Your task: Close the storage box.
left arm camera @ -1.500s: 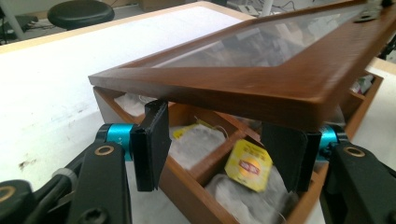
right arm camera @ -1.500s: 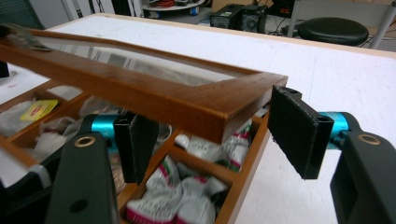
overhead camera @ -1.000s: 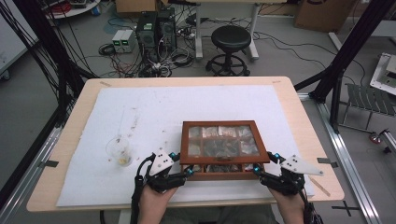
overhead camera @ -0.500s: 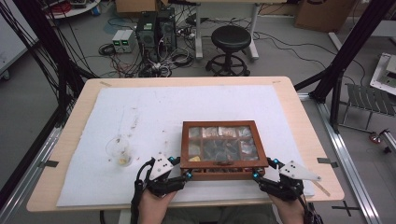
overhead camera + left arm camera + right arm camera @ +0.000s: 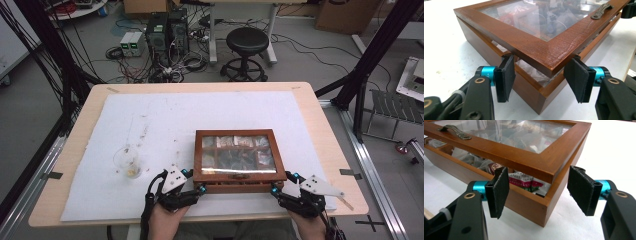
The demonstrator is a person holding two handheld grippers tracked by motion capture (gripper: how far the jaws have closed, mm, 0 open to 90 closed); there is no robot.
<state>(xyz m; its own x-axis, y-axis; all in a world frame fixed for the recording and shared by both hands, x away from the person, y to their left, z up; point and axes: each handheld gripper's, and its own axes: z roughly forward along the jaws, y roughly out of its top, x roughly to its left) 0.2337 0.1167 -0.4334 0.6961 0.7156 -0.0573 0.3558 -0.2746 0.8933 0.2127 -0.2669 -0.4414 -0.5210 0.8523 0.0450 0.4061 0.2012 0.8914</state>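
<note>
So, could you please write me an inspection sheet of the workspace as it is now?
Surface: wooden table with a stained white mat.
Job's things: wooden box with a glass lid, lid slightly raised at the front, packets inside; metal handle on the lid.
Clutter: clear plastic cup on the mat, left of the box.
Grippers: left claw open at the box's near left corner; right claw open at its near right corner.
Cables: tangle on the floor behind the table.
Surroundings: black stool, computer towers.
</note>
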